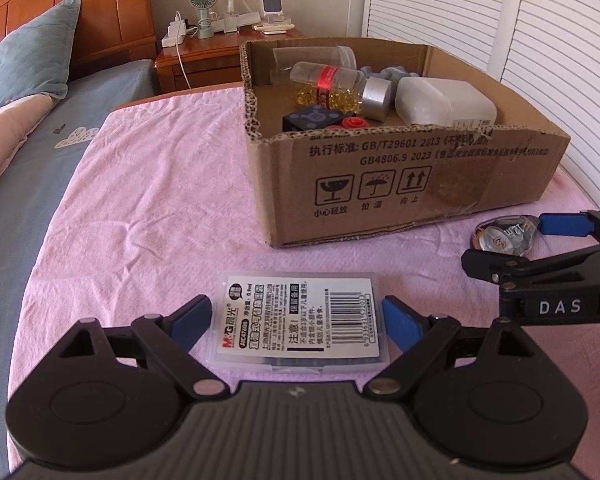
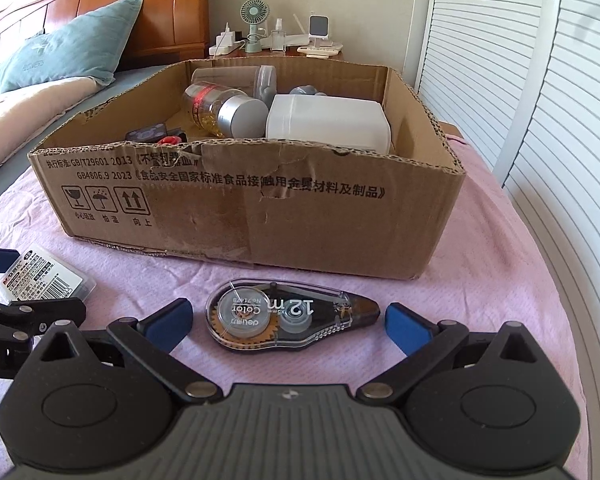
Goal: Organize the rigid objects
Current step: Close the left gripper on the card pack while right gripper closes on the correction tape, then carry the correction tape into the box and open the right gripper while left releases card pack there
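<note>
A clear flat plastic case (image 1: 300, 318) with a barcode label lies on the pink cloth between the blue pads of my left gripper (image 1: 296, 316); both pads sit against its sides, so the gripper is shut on it. A correction tape dispenser (image 2: 288, 316) marked 12 m lies flat between the fingers of my right gripper (image 2: 288, 320), which is open with a gap on each side. The cardboard box (image 2: 260, 208) stands just beyond both; it holds a capsule bottle (image 2: 224, 112), a white container (image 2: 328, 124) and smaller items.
The pink cloth (image 1: 140, 200) covers a bed with a wooden headboard and a blue pillow (image 1: 28, 68) at the left. A nightstand (image 1: 204, 56) with a small fan stands behind the box. White slatted doors (image 2: 540, 120) run along the right. The two grippers are close side by side.
</note>
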The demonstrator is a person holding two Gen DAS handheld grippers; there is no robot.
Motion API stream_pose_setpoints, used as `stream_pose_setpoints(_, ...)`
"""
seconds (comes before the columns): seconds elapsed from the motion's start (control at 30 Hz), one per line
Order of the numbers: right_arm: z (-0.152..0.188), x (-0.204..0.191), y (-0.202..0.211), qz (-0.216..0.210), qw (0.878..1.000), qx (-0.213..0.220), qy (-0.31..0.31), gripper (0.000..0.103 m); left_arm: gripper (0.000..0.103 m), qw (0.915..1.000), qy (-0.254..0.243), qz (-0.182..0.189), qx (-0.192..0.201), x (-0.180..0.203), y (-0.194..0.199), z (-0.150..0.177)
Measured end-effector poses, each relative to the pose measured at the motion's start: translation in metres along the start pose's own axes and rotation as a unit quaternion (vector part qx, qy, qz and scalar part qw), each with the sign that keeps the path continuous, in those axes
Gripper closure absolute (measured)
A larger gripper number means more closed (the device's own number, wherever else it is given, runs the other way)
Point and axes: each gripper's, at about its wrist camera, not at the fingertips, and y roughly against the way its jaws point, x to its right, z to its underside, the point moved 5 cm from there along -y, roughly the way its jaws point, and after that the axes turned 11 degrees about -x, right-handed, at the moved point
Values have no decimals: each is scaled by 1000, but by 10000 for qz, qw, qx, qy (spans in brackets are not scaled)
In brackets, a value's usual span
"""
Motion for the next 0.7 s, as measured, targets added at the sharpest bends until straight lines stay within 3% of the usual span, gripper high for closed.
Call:
stream_pose_setpoints(0.13,-4,2,-2,-109,9998,-45,160,0,12,10000,-72,42,21,0,-2,-3)
stream_pose_setpoints(0.23,-4,0,2,-124,9997,-34,189,10,13,9999,-126,76,1,0,-2,-3)
stream_pose_setpoints(0.5,-2,-2,12,-319,9992,-136,191,10,13,9982,-419,359,-222,0,1,-4)
stream_pose_setpoints(0.7,-4,-2,46,-621,9970,-68,457,10,13,9957,-744,485,-275,0,17,-4)
